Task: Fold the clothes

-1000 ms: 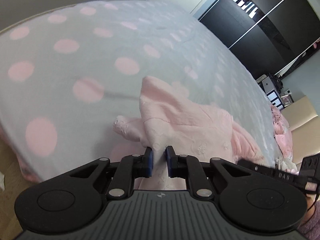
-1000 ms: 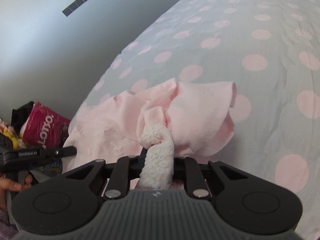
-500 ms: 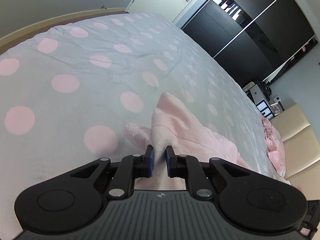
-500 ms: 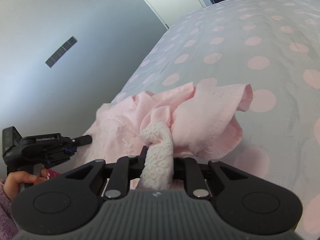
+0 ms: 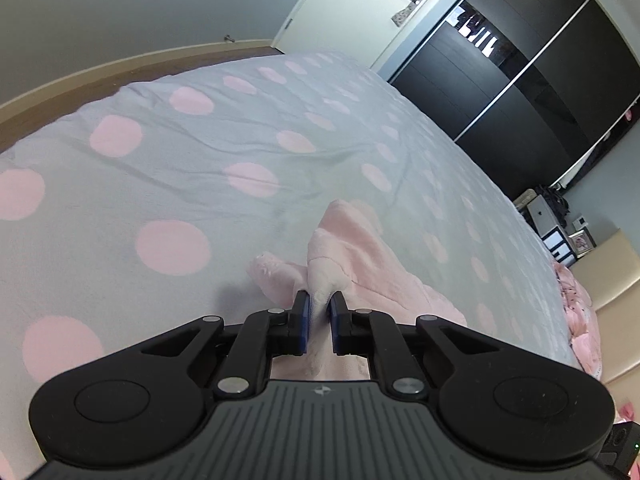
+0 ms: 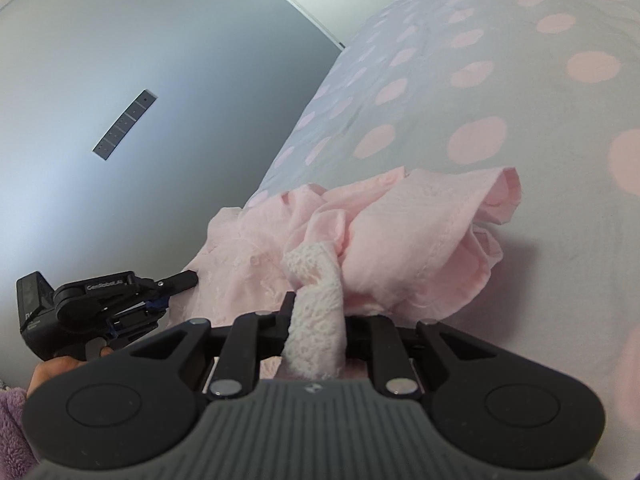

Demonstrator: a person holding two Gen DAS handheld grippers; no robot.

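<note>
Left hand-held gripper (image 5: 319, 316): blue pads (image 5: 303, 318) pinched together on a pale edge of the pink garment (image 5: 360, 264). The cloth fills the narrow gap between the pads and runs back under the gripper body.

Right hand-held gripper (image 6: 316, 320): clamped on a white lace trim (image 6: 318, 312) that belongs to the same garment. The lace rises in a twisted strip between the fingers and hides the tips, so the pads themselves cannot be seen.

Garment, left wrist view: bunched just ahead of the gripper, with one fold standing up in a peak and a small ruffled flap lying to its left on the bed (image 5: 180, 184). The rest trails off to the right along the bed cover.

Garment, right wrist view (image 6: 420, 240): crumpled in a loose heap near the edge of the bed (image 6: 520, 120), a flared ruffle at its right side resting on the cover. The left hand-held gripper (image 6: 176, 282) shows at lower left, its tip touching the left side of the heap. A hand (image 6: 56, 368) with a purple fleece sleeve (image 6: 12, 420) holds it.

Bed cover: grey with pink dots, creased across the middle in the left wrist view.

Surroundings: dark sliding wardrobe (image 5: 520, 80) behind the bed; more pink cloth (image 5: 580, 320) lies at the far right edge of the bed.
</note>
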